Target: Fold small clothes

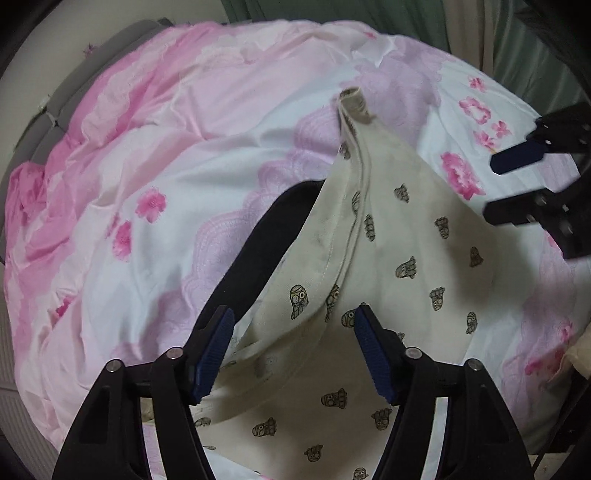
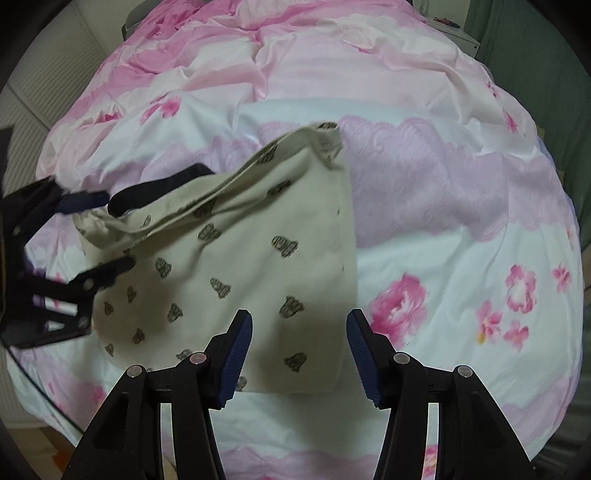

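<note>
A small cream garment (image 1: 399,258) printed with little cartoon figures and edged with a black band (image 1: 258,243) lies partly folded on a pink floral bedspread (image 1: 155,155). My left gripper (image 1: 293,354) is open, its jaws spread over the garment's near edge, holding nothing. In the right wrist view the garment (image 2: 251,251) lies ahead of my right gripper (image 2: 299,358), which is open and empty just above its near corner. The left gripper also shows in the right wrist view (image 2: 107,236) at the garment's left end, and the right gripper shows in the left wrist view (image 1: 498,188).
The bedspread (image 2: 443,206) is rumpled and covers the whole bed. Green curtains (image 1: 498,40) hang behind it. A white ribbed wall or cabinet (image 2: 44,85) stands at the left, and a white bedside unit (image 2: 454,33) at the far right.
</note>
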Available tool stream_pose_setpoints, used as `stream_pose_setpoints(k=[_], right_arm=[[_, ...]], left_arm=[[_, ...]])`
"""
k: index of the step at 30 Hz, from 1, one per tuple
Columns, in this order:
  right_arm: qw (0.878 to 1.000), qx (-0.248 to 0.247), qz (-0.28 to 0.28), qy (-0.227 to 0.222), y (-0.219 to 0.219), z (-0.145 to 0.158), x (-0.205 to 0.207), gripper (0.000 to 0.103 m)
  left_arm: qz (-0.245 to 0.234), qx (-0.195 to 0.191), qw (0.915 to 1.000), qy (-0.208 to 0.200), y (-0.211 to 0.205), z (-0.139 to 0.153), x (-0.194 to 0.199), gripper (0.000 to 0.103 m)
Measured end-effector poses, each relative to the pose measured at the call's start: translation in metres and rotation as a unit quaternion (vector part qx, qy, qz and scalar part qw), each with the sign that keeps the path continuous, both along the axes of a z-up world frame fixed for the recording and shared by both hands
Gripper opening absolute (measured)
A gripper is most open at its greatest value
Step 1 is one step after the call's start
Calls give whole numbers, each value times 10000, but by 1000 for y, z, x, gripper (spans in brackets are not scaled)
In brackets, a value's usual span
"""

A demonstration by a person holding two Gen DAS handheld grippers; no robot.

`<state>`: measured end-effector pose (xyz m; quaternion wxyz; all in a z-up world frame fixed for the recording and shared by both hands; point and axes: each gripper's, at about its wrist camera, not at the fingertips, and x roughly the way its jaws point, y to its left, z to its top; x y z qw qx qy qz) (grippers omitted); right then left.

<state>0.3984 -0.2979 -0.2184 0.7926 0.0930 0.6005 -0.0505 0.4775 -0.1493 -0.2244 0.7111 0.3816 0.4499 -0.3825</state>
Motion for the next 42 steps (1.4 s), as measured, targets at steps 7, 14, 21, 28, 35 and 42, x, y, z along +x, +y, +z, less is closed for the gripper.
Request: stream_pose_setpoints(k=[7,14,21,28,35,42], right_arm=[[10000,30,-18,-52,9,-1,5,54],[9996,88,-125,-230,6,8,19,54],[9989,154,-51,-450,10,19,34,54],[9978,408,406,-343,43,7,48,54],[9929,453,1099,-100,93,-18,63,54],[9867,698,1456,196,122,-38,90,54]], left_arm=[[990,-361,9944,7,7,15,46,19],[2354,-1160,9648,181,56,46,91,21],[3049,-1575,9391,183,140,57,57,55],[3754,-1722,9074,774,193,14,35,55],[3988,-1843,8905,1182,186,-29,52,55],[4342,-2546,8471,1704,195,-29,74,7]])
